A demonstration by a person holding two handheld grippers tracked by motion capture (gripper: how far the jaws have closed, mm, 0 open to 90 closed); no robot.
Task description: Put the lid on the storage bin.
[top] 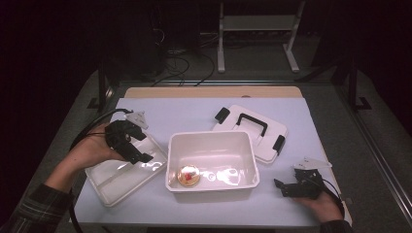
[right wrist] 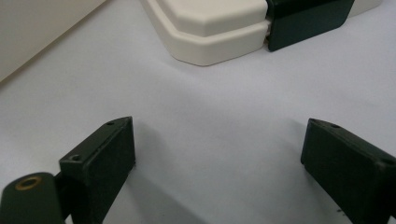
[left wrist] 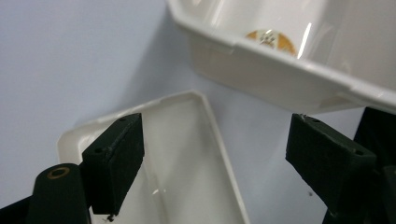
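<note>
Here, left hand-held gripper (top: 130, 141): open above the shallow white tray (top: 114, 178), apparently poised to grip
Right hand-held gripper (top: 291, 187): open, resting on the surface (top: 184, 114)

Open claw (left wrist: 215, 163) hangs over shallow tray (left wrist: 187, 154) beside white bin (left wrist: 280, 79).

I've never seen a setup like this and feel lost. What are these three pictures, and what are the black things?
A person stands at a table holding a tool in each hand: the left hand-held gripper and the right hand-held gripper. One picture looks down from above; the other two come from cameras on each gripper, showing its two black jaws. Both are open and hold nothing. On the table sit a white bin with a small gold and red round object inside, a shallow white tray and a lid with a black handle.
</note>
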